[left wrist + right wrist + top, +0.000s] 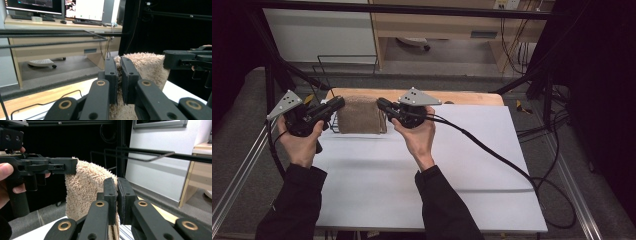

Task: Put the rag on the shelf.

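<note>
A beige fluffy towel [358, 114] hangs stretched between my two grippers above the far part of the white table [427, 165]. My left gripper [338, 104] is shut on the towel's upper left corner. My right gripper [382, 104] is shut on its upper right corner. In the left gripper view the towel [147, 67] is pinched between the jaws [119, 72], with the other gripper [185, 60] at its far corner. In the right gripper view the towel [85, 190] hangs from the closed jaws [117, 195], and the other gripper [40, 166] holds the far corner.
A black wire rack [347, 62] stands behind the towel, past the wooden board's [472, 97] far edge. Black frame bars [277, 70] rise at both sides. The right gripper's cable [512, 167] trails over the table's right half. A desk with monitors [57, 10] lies beyond.
</note>
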Action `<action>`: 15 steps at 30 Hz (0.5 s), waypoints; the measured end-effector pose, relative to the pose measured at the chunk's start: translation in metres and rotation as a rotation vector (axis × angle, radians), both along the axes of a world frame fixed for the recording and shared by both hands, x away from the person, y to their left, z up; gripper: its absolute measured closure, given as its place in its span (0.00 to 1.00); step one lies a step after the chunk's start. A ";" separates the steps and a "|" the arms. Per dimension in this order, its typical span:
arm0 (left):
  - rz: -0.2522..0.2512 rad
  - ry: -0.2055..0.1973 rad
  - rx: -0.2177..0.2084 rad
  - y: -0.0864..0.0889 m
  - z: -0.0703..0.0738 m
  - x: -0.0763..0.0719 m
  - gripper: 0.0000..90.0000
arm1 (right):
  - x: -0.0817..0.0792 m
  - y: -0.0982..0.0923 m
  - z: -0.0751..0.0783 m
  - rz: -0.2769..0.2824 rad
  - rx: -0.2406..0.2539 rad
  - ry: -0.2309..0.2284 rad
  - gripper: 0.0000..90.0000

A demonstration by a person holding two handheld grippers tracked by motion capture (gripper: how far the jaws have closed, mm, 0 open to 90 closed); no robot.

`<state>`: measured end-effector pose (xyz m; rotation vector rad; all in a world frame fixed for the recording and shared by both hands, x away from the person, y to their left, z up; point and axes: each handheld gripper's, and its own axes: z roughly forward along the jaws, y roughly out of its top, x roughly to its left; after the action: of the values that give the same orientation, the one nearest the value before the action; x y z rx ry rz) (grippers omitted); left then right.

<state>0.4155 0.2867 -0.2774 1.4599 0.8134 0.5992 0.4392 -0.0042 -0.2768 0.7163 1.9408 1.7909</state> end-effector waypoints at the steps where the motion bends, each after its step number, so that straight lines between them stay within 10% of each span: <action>1: 0.007 -0.010 0.003 0.001 0.002 0.001 0.94 | 0.002 0.002 0.003 -0.001 0.004 -0.012 0.96; 15: 0.022 -0.041 -0.038 0.006 0.011 0.008 0.94 | 0.008 0.008 0.014 0.003 0.040 -0.046 0.96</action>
<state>0.4238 0.2923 -0.2659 1.4012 0.8057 0.6249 0.4471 0.0040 -0.2631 0.6792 1.8820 1.8368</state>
